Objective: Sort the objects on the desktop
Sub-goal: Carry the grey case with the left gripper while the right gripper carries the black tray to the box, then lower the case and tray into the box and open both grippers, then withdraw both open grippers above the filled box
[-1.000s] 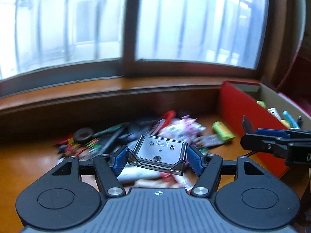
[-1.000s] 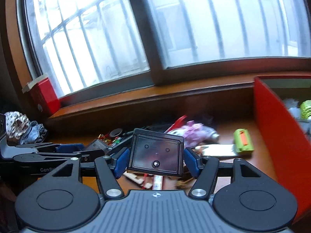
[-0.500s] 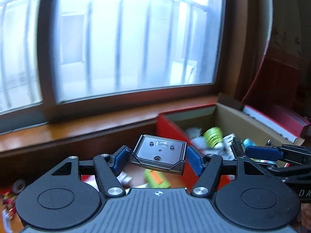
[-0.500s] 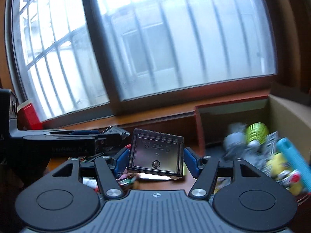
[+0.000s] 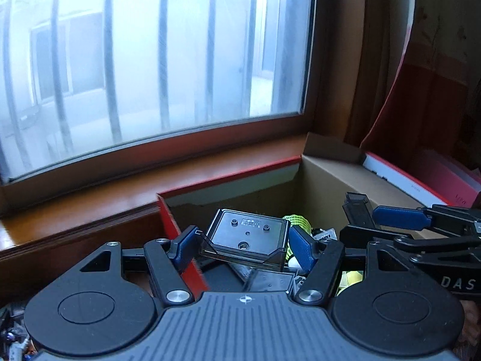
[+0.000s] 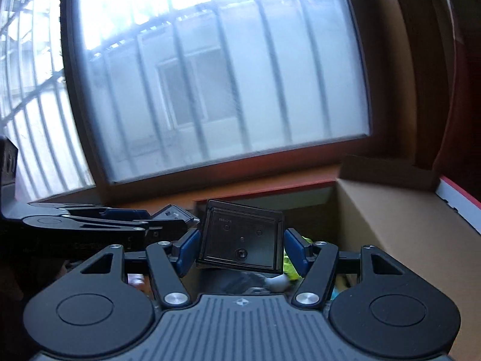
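My left gripper [image 5: 245, 246] is shut on a smoky clear plastic case [image 5: 246, 236] and holds it over the open red cardboard box [image 5: 168, 219]. My right gripper [image 6: 240, 248] is shut on a black plastic case [image 6: 240, 237], also over the box [image 6: 390, 210]. Each gripper shows in the other's view: the right one [image 5: 390, 219] at the right with its case, the left one [image 6: 150, 222] at the left. Inside the box lie a yellow-green item [image 5: 296, 219] and other small things, mostly hidden by the cases.
The box stands against the wooden window sill [image 5: 90, 192] under a barred window [image 5: 150, 60]. A red and white box [image 5: 421, 183] lies to the right behind it. Loose desk clutter [image 5: 12, 331] shows at the bottom left.
Both grippers have swung right from the desk pile to above the red box, each still holding its case. The pile has left the middle of both views.
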The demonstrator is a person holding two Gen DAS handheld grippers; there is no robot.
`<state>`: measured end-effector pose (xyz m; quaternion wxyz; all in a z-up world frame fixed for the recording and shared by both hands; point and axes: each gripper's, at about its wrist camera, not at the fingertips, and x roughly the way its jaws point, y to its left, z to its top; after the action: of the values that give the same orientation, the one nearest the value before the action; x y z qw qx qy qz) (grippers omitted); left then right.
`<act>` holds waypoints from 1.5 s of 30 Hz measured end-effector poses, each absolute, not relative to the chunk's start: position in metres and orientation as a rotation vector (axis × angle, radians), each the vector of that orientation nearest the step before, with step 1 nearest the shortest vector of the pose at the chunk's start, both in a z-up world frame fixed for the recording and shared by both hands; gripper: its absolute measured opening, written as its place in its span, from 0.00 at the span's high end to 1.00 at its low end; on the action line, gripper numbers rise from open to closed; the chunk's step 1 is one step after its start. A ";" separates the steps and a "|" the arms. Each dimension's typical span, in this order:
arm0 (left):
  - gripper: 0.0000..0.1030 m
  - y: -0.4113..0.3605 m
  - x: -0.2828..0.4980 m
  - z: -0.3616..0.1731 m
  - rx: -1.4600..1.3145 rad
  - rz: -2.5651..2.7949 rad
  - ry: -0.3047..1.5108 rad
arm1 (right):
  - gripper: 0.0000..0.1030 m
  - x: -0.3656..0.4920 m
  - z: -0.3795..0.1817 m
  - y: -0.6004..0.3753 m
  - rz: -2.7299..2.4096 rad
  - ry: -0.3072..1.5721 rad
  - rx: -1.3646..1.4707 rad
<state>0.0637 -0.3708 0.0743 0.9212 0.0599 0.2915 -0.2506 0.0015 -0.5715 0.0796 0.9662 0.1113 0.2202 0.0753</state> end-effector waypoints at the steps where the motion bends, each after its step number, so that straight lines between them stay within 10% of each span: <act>1: 0.37 -0.373 0.065 0.073 0.122 -0.513 0.610 | 0.38 0.007 0.077 -0.577 0.146 0.459 0.226; 16: 0.01 -0.358 0.043 0.088 0.136 -0.493 0.772 | 0.07 0.009 0.079 -0.580 0.072 0.714 0.205; 45: 0.00 -0.335 -0.024 0.086 0.290 -0.594 0.808 | 0.01 -0.082 0.088 -0.520 -0.060 0.991 0.210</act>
<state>-0.0235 -0.3348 0.0862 0.8668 0.1384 0.3860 -0.2837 -0.0825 -0.5205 0.0877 0.8741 0.1007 0.4744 -0.0288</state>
